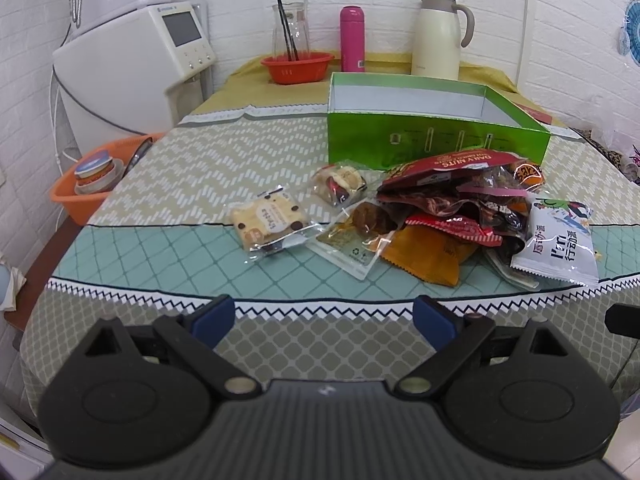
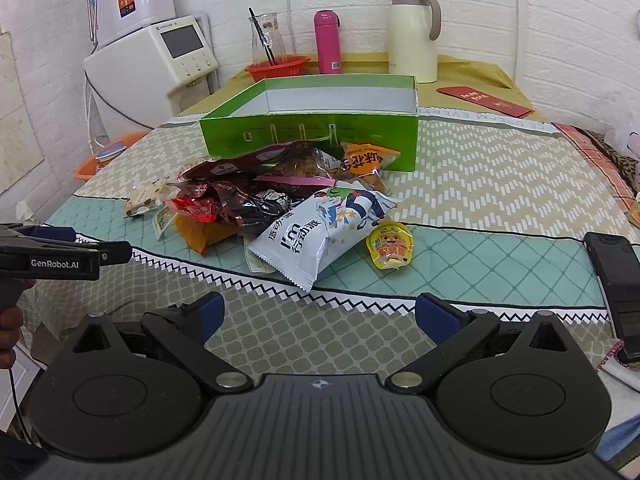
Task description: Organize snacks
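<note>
Both grippers hang low over the near edge of the table, each spread wide with nothing between the blue pads: left gripper (image 1: 324,316), right gripper (image 2: 318,314). Beyond them sits the snack pile (image 1: 460,204), a heap of crinkled packets on the patterned tablecloth (image 1: 180,168), so tangled that the lower packs are mostly buried and their labels unreadable. On top, a red nut pouch (image 1: 456,164); at the near right, a white packet (image 2: 316,236) leaning off the heap. Two clear-wrapped biscuit packs lie apart to the left, the square biscuit pack (image 1: 268,220) nearer, the smaller pack (image 1: 340,184) behind it. From the right wrist, a little yellow jelly cup (image 2: 390,246) rests just beside the white packet. Behind the pile stands the green box (image 1: 436,136), open-topped, its floor hidden by the front wall. A dark phone (image 2: 618,280) is cut off at the right edge.
</note>
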The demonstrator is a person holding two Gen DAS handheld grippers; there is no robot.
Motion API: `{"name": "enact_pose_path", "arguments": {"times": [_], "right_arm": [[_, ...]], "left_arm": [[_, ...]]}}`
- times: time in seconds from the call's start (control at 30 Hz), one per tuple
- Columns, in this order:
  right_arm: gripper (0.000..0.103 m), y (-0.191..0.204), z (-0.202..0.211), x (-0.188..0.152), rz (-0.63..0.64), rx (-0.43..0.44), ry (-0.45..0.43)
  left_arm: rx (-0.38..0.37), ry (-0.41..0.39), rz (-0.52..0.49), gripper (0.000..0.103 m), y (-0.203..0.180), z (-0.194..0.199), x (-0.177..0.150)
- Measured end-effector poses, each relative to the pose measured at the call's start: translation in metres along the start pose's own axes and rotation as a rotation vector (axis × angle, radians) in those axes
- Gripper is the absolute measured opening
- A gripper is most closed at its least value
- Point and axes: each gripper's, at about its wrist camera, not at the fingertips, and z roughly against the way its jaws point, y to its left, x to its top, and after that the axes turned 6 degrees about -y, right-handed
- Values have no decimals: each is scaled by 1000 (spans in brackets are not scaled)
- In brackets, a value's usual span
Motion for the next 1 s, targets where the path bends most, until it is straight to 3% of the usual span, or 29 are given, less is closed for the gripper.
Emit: {"name": "enact_pose_path", "arguments": {"times": [1.0], "right_arm": [[103, -2, -7, 0, -7, 8, 15]], "left_arm": [[-13, 25, 14, 94, 3, -6, -2]]}}
